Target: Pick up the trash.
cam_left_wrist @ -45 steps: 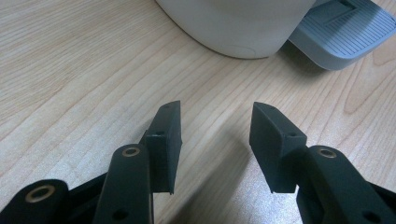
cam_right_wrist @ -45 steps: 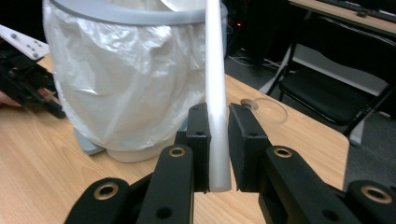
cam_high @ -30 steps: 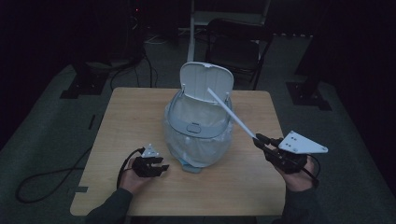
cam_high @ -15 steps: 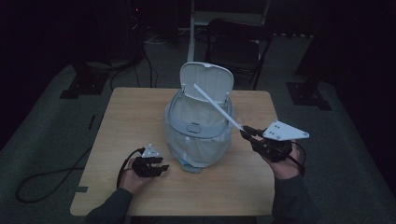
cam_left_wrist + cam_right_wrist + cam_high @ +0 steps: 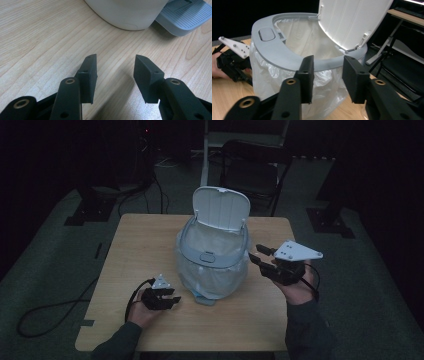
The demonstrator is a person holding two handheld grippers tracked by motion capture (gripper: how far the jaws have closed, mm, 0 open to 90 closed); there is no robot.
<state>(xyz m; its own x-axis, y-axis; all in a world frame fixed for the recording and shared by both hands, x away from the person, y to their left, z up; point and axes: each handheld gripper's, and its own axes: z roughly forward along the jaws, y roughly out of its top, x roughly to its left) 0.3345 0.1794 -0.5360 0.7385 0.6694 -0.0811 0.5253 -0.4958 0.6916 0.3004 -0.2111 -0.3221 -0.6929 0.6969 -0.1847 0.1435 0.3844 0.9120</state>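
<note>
My right gripper [image 5: 256,254], jaws just spread and empty, hangs beside the lined bin [image 5: 212,255] mid-table; left gripper [image 5: 176,296] rests spread; next, likely shutting the lid [image 5: 221,208].

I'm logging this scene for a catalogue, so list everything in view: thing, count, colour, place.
Bin: one, pale grey rim, mid-table, lid up.
Liner bag: one, clear plastic, draped over the bin's sides.
Pedal: one, grey-blue, at the bin's foot.
Table: one, light wood.
Chair: one, black, behind the table.
Cable: one, black, on the floor at left.
Left tool: one, black, open, low over the table beside the bin.
Right tool: one, black, jaws just opened, nothing between them, at the bin's rim.
</note>
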